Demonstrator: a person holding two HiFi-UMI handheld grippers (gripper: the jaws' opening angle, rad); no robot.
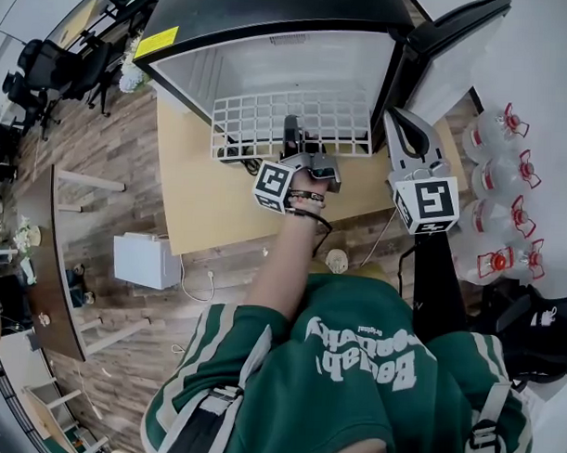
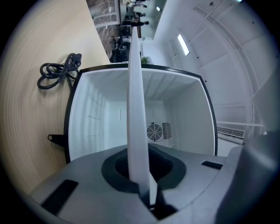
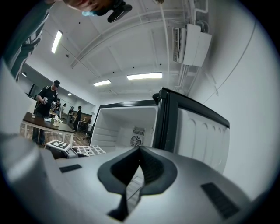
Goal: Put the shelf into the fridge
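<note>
Shelf [image 1: 250,122], white and made of wire squares, is in my left claw [image 1: 292,130]. The claw pinches the middle of the shelf's near edge. In the left gripper view I see the shelf [image 2: 135,109] from the side, as a thin white strip. It runs from the left claw [image 2: 141,175] straight out to the middle of the fridge [image 2: 183,113] mouth.

From the head view, the far part of the shelf is already past the black rim of the fridge [image 1: 271,53]. The near corners are out over the table [image 1: 201,181]. The shelf is almost as wide as the mouth, so there is little room at its sides. Deeper in, it is all bare white walls, with a small round fan [image 2: 154,131] at the back.

My right claw [image 1: 396,118] has its tips pressed together with nothing in them. It sits just right of the shelf, near the edge of the open door [image 1: 457,32], and does not touch the shelf. In the right gripper view the right claw [image 3: 140,151] points at the door [image 3: 201,127] edge.

A black cord [image 2: 57,74] lies coiled on the table beside the fridge. Water bottles [image 1: 494,173] stand on the floor at the far right.
</note>
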